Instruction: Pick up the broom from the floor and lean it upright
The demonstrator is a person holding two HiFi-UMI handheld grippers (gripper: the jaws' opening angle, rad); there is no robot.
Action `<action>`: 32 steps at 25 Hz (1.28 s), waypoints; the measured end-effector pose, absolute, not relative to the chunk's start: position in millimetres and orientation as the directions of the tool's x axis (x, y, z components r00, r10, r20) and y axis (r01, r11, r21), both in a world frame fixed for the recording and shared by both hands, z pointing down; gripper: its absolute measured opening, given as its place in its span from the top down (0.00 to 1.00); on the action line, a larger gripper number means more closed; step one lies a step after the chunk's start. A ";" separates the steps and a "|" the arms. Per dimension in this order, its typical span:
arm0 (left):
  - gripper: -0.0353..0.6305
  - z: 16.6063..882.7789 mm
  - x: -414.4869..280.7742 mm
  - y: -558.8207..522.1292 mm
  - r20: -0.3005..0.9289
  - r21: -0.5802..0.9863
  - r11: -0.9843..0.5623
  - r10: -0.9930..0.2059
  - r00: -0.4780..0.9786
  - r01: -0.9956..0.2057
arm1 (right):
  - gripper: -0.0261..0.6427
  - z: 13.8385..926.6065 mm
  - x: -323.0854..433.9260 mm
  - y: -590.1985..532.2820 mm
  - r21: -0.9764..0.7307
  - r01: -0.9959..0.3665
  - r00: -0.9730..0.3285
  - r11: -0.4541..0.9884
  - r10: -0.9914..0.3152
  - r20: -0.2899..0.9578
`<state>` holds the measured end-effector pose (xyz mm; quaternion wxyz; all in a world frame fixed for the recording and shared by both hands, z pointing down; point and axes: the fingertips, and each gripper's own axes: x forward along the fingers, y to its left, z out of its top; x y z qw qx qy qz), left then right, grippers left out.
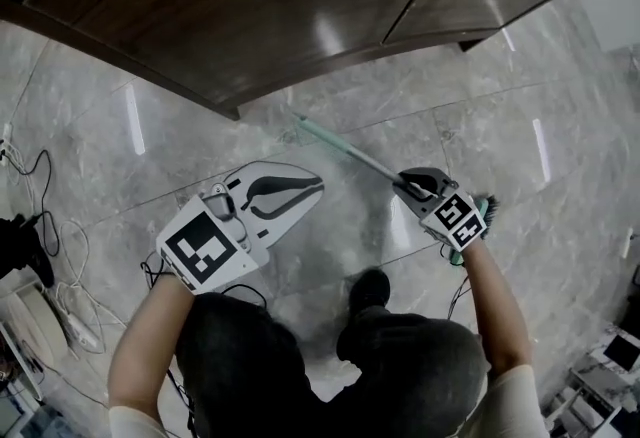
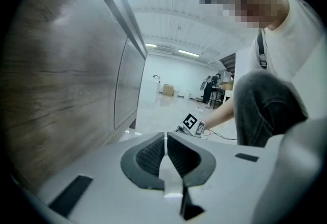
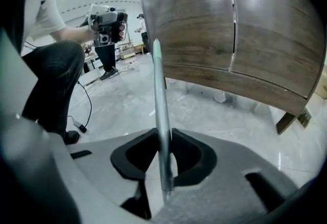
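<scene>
Right gripper, on an outstretched forearm and tilted downward, clamps the broom by its slim, smooth metallic handle. The pole slants toward the curved, dark wood-grain cabinet, with its green head beside the wrist. Left gripper is held nearly level, its ribbed black pads pressed together on nothing. The floor is glossy grey marble.

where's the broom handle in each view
Head view: the broom handle slants from the centre down-right into the right gripper.
Left gripper view: not made out; only the right gripper shows, small, at centre.
Right gripper view: it runs up the middle, clamped between the jaws.
Shared landmark: the dark wood cabinet.
</scene>
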<state>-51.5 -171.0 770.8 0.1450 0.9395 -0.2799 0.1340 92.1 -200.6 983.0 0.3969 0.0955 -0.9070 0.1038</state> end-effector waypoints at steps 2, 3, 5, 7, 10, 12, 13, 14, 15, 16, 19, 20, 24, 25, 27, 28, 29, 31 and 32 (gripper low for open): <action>0.93 761.8 -44.5 -174.2 0.318 0.195 -0.801 -0.494 0.809 -0.566 | 0.83 965.0 95.2 -207.4 -0.113 -0.288 -0.676 0.951 -0.118 0.727; 0.93 759.6 -40.8 -175.5 0.309 0.190 -0.801 -0.500 0.809 -0.567 | 0.83 955.0 96.5 -210.5 -0.116 -0.307 -0.683 0.945 -0.134 0.718; 0.93 757.9 -32.9 -178.0 0.291 0.183 -0.801 -0.510 0.809 -0.570 | 0.83 935.9 101.0 -216.7 -0.124 -0.344 -0.693 0.931 -0.163 0.702; 0.93 756.9 -25.9 -180.0 0.297 0.188 -0.797 -0.511 0.807 -0.574 | 0.83 917.6 104.2 -225.0 -0.131 -0.380 -0.707 0.916 -0.196 0.680; 0.93 753.7 -15.1 -180.2 0.317 0.185 -0.802 -0.499 0.807 -0.568 | 0.83 892.6 105.5 -239.6 -0.139 -0.430 -0.726 0.892 -0.250 0.641; 0.93 747.1 -6.5 -179.5 0.316 0.179 -0.809 -0.491 0.812 -0.559 | 0.83 879.1 105.8 -247.7 -0.140 -0.457 -0.728 0.879 -0.279 0.626; 0.93 742.8 -3.0 -179.6 0.314 0.175 -0.812 -0.490 0.814 -0.556 | 0.83 873.3 105.0 -251.1 -0.138 -0.469 -0.728 0.872 -0.293 0.620; 0.93 738.2 -0.1 -179.9 0.309 0.173 -0.813 -0.491 0.815 -0.556 | 0.83 867.8 103.7 -254.1 -0.137 -0.480 -0.728 0.866 -0.306 0.614; 0.93 733.3 2.2 -180.6 0.301 0.175 -0.811 -0.495 0.815 -0.558 | 0.83 862.1 102.4 -257.3 -0.135 -0.492 -0.727 0.860 -0.320 0.608; 0.93 728.2 3.8 -181.8 0.288 0.178 -0.808 -0.504 0.814 -0.562 | 0.83 856.2 100.8 -261.3 -0.133 -0.503 -0.726 0.854 -0.334 0.601; 0.93 716.4 4.1 -184.0 0.231 0.181 -0.800 -0.531 0.815 -0.572 | 0.83 838.9 94.0 -274.8 -0.129 -0.537 -0.720 0.834 -0.373 0.585; 0.93 715.7 3.4 -182.0 0.215 0.185 -0.804 -0.527 0.822 -0.564 | 0.83 834.1 91.3 -278.7 -0.129 -0.549 -0.716 0.826 -0.385 0.582; 0.93 723.0 6.1 -169.2 0.201 0.205 -0.837 -0.472 0.859 -0.508 | 0.83 815.6 83.1 -296.3 -0.130 -0.598 -0.701 0.791 -0.438 0.563; 0.93 723.8 7.0 -169.3 0.206 0.194 -0.840 -0.470 0.858 -0.506 | 0.83 810.9 82.6 -301.5 -0.127 -0.611 -0.695 0.781 -0.453 0.558; 0.93 719.6 3.8 -174.8 0.202 0.179 -0.835 -0.487 0.850 -0.521 | 0.83 802.5 79.7 -310.7 -0.128 -0.637 -0.684 0.760 -0.480 0.549; 0.93 714.7 -0.6 -179.3 0.192 0.184 -0.825 -0.503 0.842 -0.535 | 0.83 798.7 77.0 -314.4 -0.131 -0.648 -0.680 0.750 -0.492 0.544; 0.93 709.6 -6.2 -184.0 0.179 0.196 -0.812 -0.522 0.834 -0.550 | 0.83 794.7 73.8 -317.4 -0.135 -0.658 -0.676 0.741 -0.503 0.538; 0.93 703.5 -18.0 -191.6 0.158 0.219 -0.785 -0.557 0.815 -0.579 | 0.83 786.1 67.4 -322.8 -0.142 -0.674 -0.672 0.725 -0.522 0.526; 0.93 702.4 -23.2 -193.7 0.155 0.222 -0.776 -0.570 0.807 -0.591 | 0.83 782.0 64.7 -325.4 -0.145 -0.681 -0.669 0.718 -0.529 0.522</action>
